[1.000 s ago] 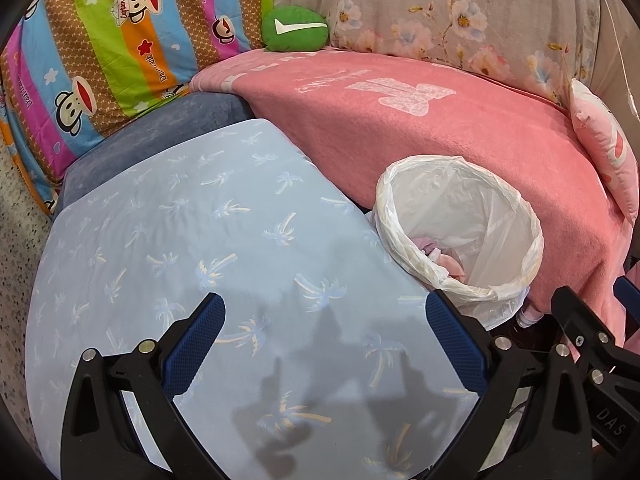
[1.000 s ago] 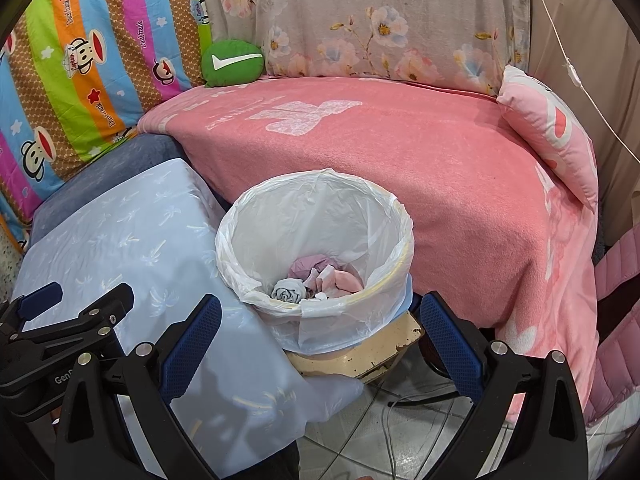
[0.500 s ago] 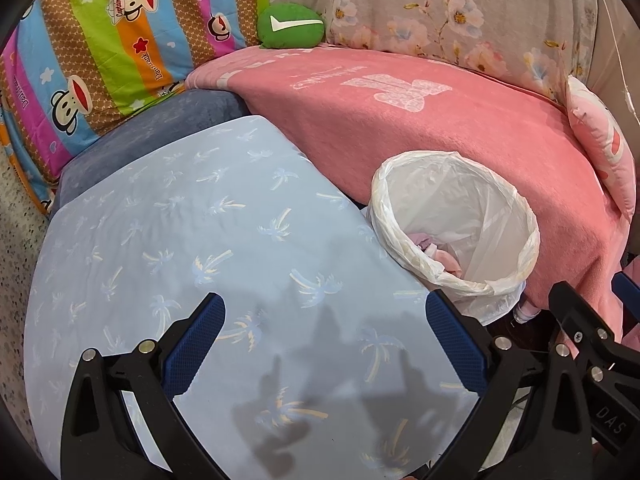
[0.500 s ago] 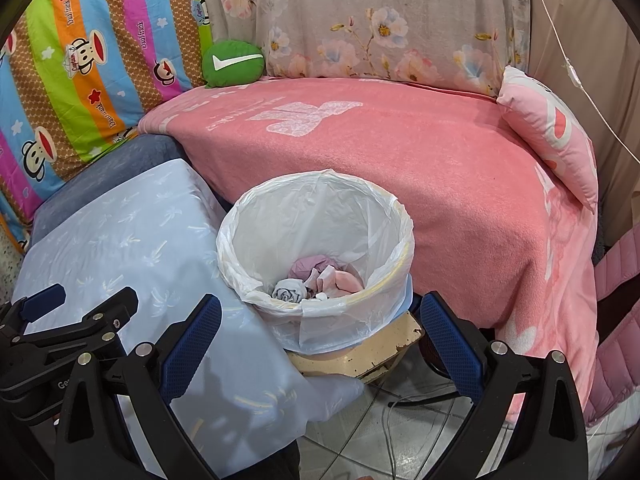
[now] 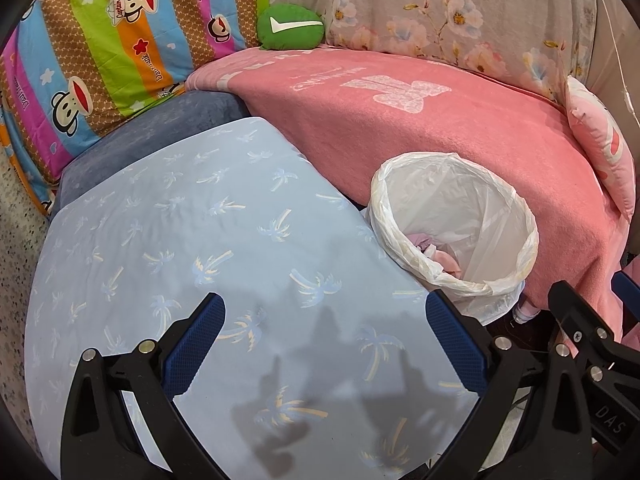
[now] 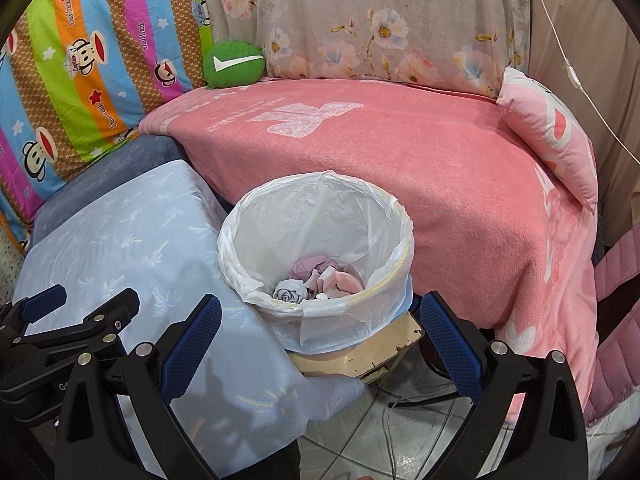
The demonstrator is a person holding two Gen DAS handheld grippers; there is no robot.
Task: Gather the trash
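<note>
Nothing much has moved: both tools, left tool (image 5: 322, 338) and right tool (image 6: 320, 338), stay wide open, empty, near the bin (image 6: 316, 240).

Pink-blanketed sofa (image 6: 400, 168) against floral (image 6: 380, 20) and striped monkey-print covers (image 6: 80, 52), pale tiled floor (image 6: 400, 440) below.

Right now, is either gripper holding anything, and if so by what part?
Nothing is held. The left gripper and the right gripper are both open and empty; the crumpled trash lies in the bin.
</note>
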